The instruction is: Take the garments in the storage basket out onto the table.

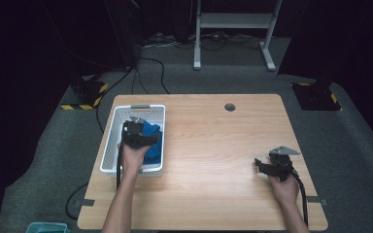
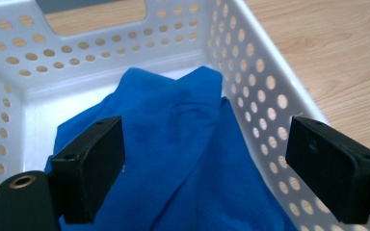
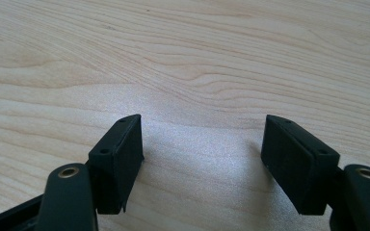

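- While the left gripper [image 1: 137, 130] hovers over the basket [image 1: 108, 150], its jaws stand wide apart around the blue cloth [image 2: 173, 159] and hold nothing; one jaw seems to touch the fabric, but I cannot tell if it presses.
- The cloth lies crumpled inside the basket, at the left part of the worktop [image 1: 213, 160], against the basket's wall.
- I judge the step is the reach for the cloth; the next move asks to go lower and close on a fold.
- The right gripper [image 1: 267, 167] rests well apart on the bare worktop, jaws wide, empty.
- No brand, label or writing can be read.
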Demonstrator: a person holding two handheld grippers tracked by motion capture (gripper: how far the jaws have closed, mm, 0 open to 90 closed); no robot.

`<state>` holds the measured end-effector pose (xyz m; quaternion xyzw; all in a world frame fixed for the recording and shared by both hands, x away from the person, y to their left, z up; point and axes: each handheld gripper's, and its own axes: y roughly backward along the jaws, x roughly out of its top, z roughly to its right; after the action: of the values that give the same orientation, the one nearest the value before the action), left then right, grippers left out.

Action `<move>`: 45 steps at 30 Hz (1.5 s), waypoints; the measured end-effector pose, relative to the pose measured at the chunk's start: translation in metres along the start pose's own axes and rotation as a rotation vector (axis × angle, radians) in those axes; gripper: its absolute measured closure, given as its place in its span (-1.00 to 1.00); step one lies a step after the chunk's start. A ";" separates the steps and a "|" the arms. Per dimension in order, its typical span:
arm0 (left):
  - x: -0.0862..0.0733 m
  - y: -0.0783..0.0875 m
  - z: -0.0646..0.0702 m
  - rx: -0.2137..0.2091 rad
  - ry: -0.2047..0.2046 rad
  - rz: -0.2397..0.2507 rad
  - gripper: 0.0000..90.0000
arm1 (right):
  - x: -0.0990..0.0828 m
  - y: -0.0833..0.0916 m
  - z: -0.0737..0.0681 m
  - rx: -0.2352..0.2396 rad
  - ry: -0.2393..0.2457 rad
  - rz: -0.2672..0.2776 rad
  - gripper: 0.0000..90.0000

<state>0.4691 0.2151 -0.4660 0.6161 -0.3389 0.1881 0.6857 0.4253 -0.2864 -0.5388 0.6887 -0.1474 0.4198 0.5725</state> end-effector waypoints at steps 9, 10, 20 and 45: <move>0.003 -0.013 -0.002 0.013 -0.034 -0.077 -0.78 | 0.001 -0.001 0.000 0.008 0.010 0.002 -0.30; 0.003 -0.014 -0.002 0.011 -0.034 -0.080 -0.78 | 0.001 -0.001 0.000 0.008 0.010 0.002 -0.30; 0.006 -0.031 -0.005 -0.009 0.009 -0.121 -0.82 | 0.001 -0.001 -0.001 0.006 0.005 0.001 -0.31; 0.003 -0.059 -0.008 0.098 0.049 -0.273 -0.79 | 0.001 -0.001 -0.001 0.006 0.006 0.000 -0.31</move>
<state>0.5132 0.2124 -0.5068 0.6842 -0.2259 0.1243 0.6821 0.4264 -0.2850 -0.5387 0.6891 -0.1445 0.4222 0.5709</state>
